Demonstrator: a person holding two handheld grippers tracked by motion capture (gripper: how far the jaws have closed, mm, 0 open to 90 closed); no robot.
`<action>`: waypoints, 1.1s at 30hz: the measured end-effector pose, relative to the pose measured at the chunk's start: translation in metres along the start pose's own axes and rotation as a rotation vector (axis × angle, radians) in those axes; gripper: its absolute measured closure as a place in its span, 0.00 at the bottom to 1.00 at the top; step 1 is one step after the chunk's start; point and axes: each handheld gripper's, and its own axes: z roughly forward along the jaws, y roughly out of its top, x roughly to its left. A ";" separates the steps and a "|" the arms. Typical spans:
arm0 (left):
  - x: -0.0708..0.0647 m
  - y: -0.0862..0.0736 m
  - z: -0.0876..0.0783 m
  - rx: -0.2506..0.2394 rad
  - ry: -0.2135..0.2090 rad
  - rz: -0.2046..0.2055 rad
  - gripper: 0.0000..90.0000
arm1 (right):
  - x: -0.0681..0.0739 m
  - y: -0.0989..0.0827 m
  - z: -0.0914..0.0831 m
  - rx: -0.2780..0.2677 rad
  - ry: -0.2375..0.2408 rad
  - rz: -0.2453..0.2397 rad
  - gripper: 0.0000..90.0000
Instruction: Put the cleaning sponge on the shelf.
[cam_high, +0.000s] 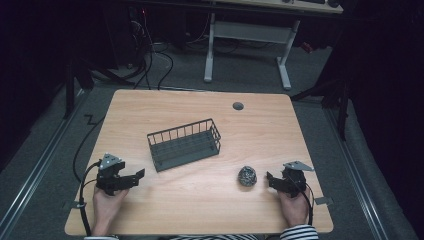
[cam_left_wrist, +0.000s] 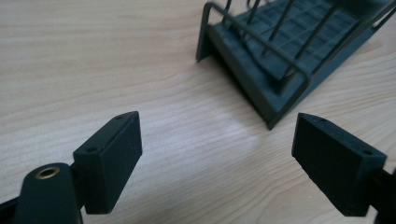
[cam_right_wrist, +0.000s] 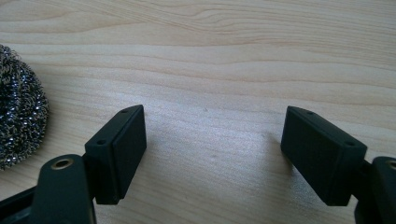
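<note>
— Where does your scourer (cam_high: 247, 176) sit?
— On the worktop (cam_high: 200, 200), just beside your right claw (cam_high: 270, 178), well apart from the rack (cam_high: 184, 144).
— And the claws?
— Both released, empty; the left claw (cam_high: 138, 174) faces the rack. Swing the right claw over, straddle the scourer squarely, then close gently.
</note>
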 end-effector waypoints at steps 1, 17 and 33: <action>0.000 0.000 0.000 0.000 0.000 0.000 0.19 | 0.000 0.000 0.000 0.000 0.000 0.000 0.25; -0.012 0.051 -0.007 -0.028 -0.080 0.033 0.22 | 0.000 0.000 0.000 -0.002 0.001 -0.003 0.26; -0.015 0.084 0.023 -0.006 -0.057 0.040 0.31 | 0.000 0.000 0.000 -0.002 0.004 -0.004 0.27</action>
